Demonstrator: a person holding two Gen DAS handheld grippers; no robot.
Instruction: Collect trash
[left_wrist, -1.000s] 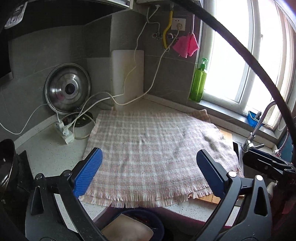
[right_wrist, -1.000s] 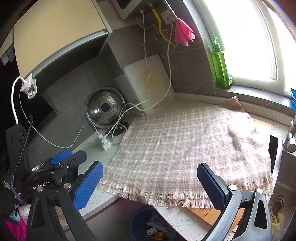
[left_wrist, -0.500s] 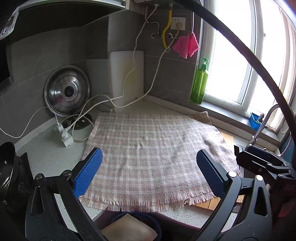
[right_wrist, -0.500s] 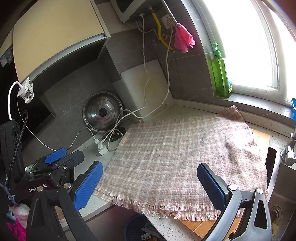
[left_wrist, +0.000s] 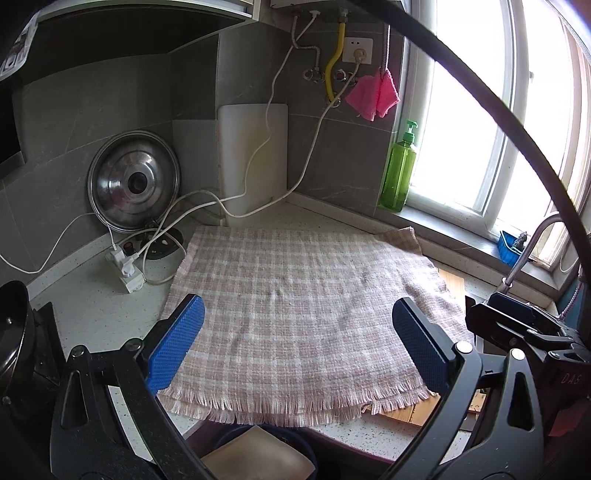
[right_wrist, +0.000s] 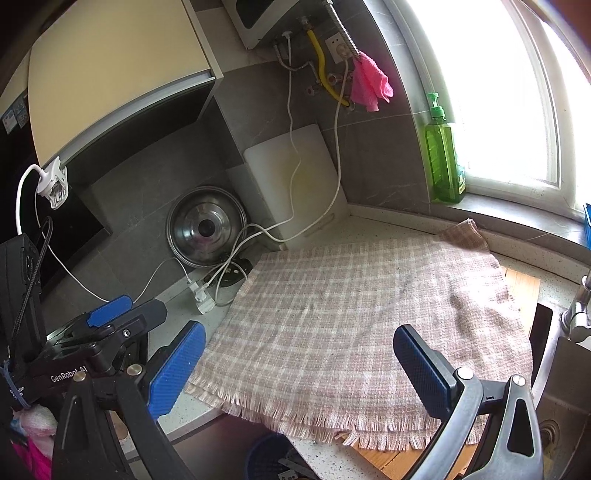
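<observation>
So both claws are just hanging in the air over the near edge of the table (left_wrist: 92, 306), nothing in either one. The left claw (left_wrist: 295, 345) has its blue fingers (left_wrist: 177, 347) spread wide apart, and the right claw (right_wrist: 299, 363) is the same, wide apart and holding nothing. In the right wrist view you can see the left claw off to the left side, above the table's left end.

Under both of them is a pink plaid cloth (left_wrist: 295, 306) spread flat over most of the table, its fringe hanging a bit over the near edge and its far right corner folded over by the window sill. A wooden board (right_wrist: 521, 288) pokes out from under the cloth's right side.

The trash side of things: there's a blue bin (right_wrist: 273, 458) down below the near edge of the table, with some scraps in it that I can't really make out. In the left wrist view the same bin (left_wrist: 236, 434) has a flat tan piece (left_wrist: 258, 456) sitting on top.

At the back left corner a steel pot lid (left_wrist: 135, 182) leans on the wall, next to a white cutting board (left_wrist: 253, 162), with a white power strip (left_wrist: 125, 269) and cords in front. A green soap bottle (left_wrist: 399, 170) stands on the sill, and a pink rag (left_wrist: 373, 94) hangs above it.
</observation>
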